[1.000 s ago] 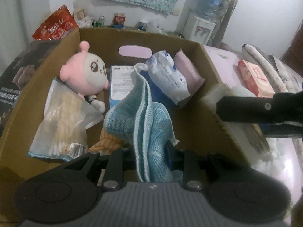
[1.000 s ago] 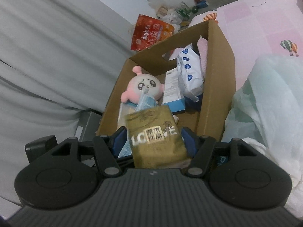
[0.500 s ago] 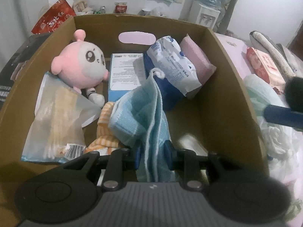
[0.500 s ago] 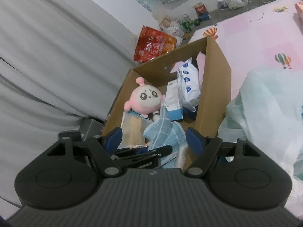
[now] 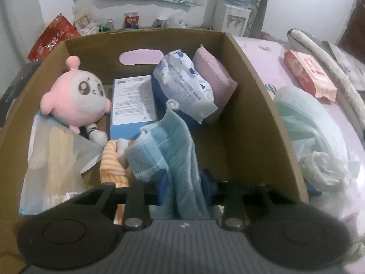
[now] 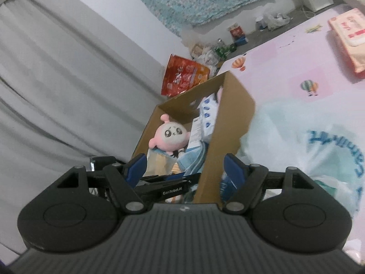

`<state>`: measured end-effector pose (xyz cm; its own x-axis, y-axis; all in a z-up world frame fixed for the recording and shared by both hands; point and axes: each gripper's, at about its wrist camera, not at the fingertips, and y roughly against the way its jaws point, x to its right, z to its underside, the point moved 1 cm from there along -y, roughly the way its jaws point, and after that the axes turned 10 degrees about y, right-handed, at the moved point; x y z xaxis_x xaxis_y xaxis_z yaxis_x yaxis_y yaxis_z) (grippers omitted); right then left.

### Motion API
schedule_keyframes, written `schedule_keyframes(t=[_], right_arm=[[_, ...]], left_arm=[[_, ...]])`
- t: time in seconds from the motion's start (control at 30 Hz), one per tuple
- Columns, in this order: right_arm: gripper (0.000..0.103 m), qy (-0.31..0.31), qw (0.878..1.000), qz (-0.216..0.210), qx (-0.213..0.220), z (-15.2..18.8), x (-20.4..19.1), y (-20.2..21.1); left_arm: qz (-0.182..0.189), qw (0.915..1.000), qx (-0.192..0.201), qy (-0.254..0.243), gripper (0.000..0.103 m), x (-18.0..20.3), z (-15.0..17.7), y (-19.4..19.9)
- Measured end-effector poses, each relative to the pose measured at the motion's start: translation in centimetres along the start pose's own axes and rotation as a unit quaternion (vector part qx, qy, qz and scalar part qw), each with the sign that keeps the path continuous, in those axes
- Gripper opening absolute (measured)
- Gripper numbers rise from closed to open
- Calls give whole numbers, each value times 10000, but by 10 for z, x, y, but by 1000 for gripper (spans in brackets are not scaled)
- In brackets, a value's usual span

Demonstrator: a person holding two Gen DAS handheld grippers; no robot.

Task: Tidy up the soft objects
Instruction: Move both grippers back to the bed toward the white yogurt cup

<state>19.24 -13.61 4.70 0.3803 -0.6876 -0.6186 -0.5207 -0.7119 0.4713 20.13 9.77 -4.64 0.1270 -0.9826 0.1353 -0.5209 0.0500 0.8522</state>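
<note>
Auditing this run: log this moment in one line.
left gripper: jaws just opening, towel between them, over box | right gripper: just opened, empty

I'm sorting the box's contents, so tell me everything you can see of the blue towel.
The blue towel is light blue terry cloth with paler stripes and a small loop at its top corner. It hangs crumpled between the left gripper's fingers, which have just been opening, inside the cardboard box. Its fold leans on an orange striped cloth.
</note>
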Motion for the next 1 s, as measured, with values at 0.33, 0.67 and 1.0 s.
schedule_keyframes(t=[0.33, 0.67, 1.0], right_arm=[[79, -37, 9990, 137, 420, 25, 34, 86], [83, -219, 9930, 724, 902, 97, 74, 178], [83, -245, 9892, 1334, 564, 184, 101, 184]], left_arm=[[179, 9983, 484, 256, 78, -4, -4, 54], [1166, 9804, 1572, -212, 97, 29, 78, 172], [2276, 9606, 913, -1308, 98, 111, 175, 167]])
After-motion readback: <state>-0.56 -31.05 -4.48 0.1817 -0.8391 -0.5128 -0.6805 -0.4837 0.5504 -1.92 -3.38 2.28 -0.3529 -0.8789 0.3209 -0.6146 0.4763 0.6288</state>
